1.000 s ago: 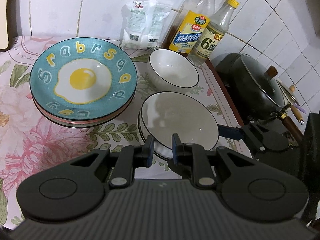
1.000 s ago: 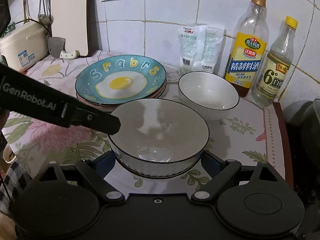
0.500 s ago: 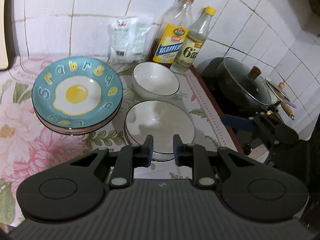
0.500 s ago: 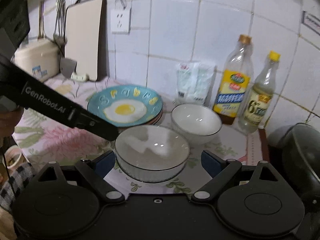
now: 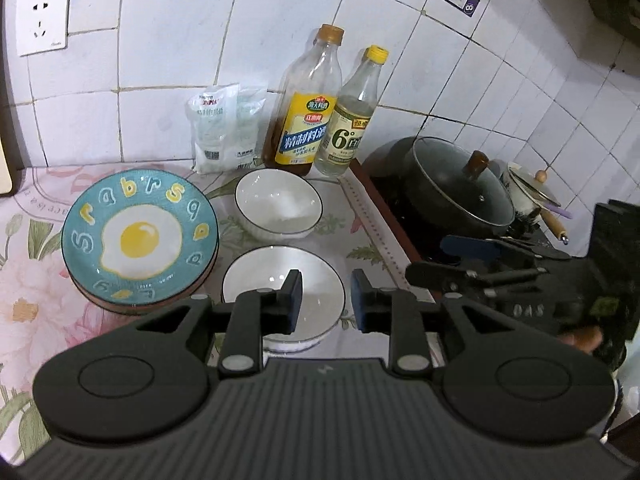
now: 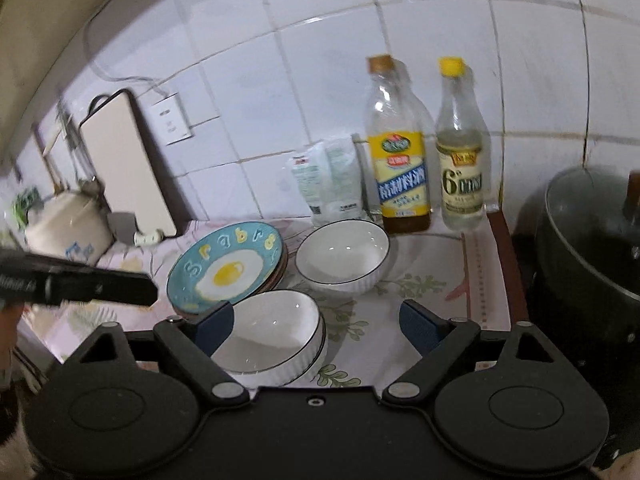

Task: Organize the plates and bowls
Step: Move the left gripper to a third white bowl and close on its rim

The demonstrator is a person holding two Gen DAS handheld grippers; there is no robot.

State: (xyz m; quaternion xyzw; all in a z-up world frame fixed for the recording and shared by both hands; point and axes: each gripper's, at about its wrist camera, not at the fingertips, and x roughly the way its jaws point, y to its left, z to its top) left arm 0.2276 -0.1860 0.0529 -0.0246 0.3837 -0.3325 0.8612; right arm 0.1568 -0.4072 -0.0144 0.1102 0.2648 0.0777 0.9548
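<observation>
- step in hand, as i judge it: a pause between placements. the left gripper (image 5: 326, 300) hangs above the near stack of white bowls (image 5: 280, 288) with nothing between its fingers; they have just been easing apart and stand a narrow gap from each other.
- the right gripper (image 6: 316, 322) is spread wide and grasps nothing; in its own view the bowl stack (image 6: 276, 338) sits low at about 7 o'clock of centre, partly behind the left-hand finger.
- where the task's things are, in the left wrist view: the egg-print plates (image 5: 140, 236) are stacked at 9 o'clock of the near bowls, and the single white bowl (image 5: 278, 204) stands at 12 o'clock of them, just short of the two bottles (image 5: 308, 120).
- next move, my guess: fetch the single bowl and nest it on the stack. that calls for a wide jaw over its rim, a level lift clear of the bottles, and a centred lowering.
- hard to make out: how many bowls and plates each stack holds; the stack's near edge is hidden by the gripper bodies; the right wrist view is motion-blurred at its left side.
</observation>
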